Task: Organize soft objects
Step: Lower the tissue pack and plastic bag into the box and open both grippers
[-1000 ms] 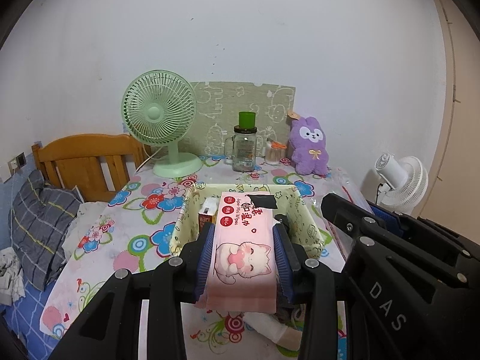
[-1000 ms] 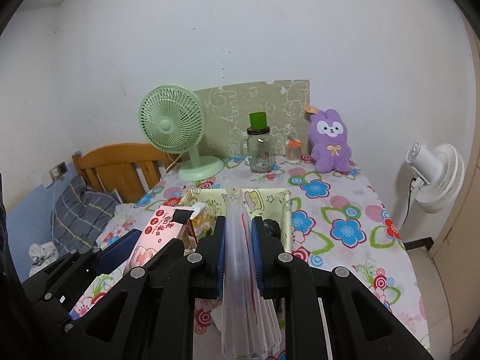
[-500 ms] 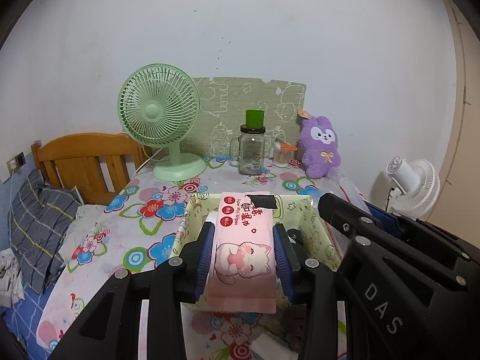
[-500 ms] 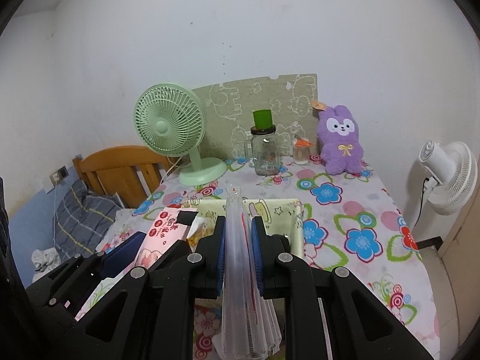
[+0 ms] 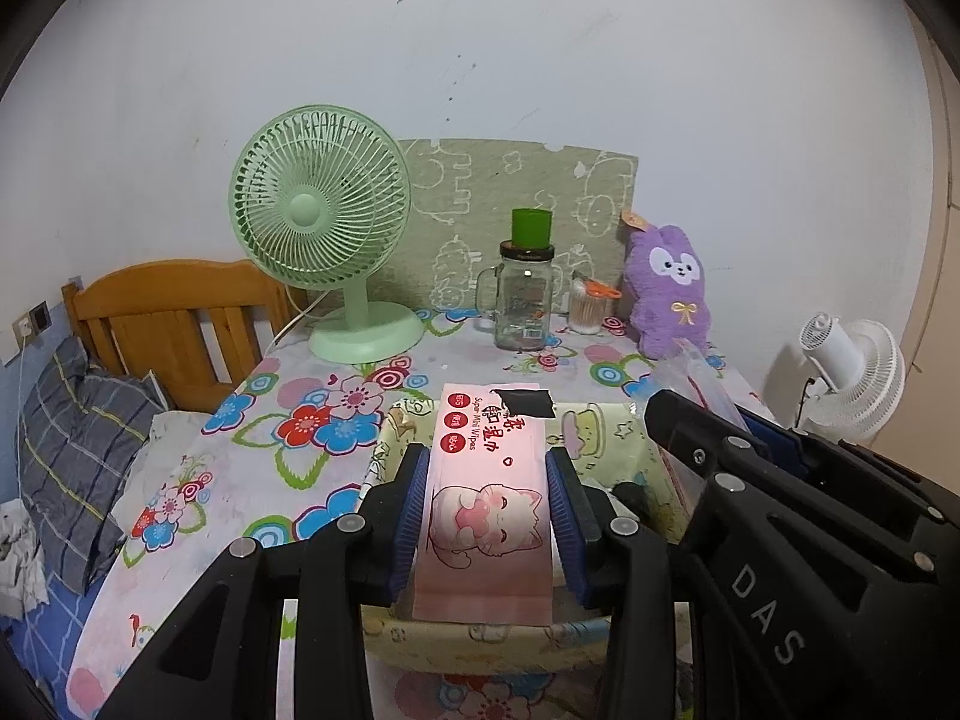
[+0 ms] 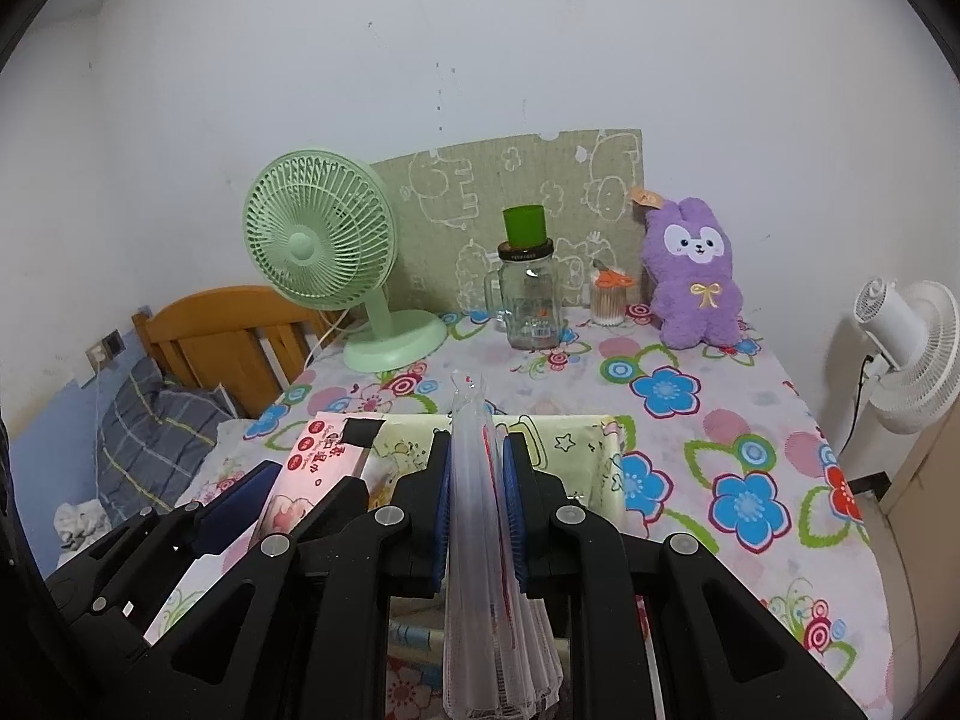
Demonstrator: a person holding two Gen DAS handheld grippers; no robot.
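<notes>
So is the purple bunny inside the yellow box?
No, the purple bunny sits on the table by the wall, well behind the yellow box.

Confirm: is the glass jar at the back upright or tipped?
Upright. The glass jar stands on its base on the floral tablecloth, green cup resting atop it.

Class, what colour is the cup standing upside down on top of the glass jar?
Green. The cup on the glass jar shows best in the right wrist view.
</notes>
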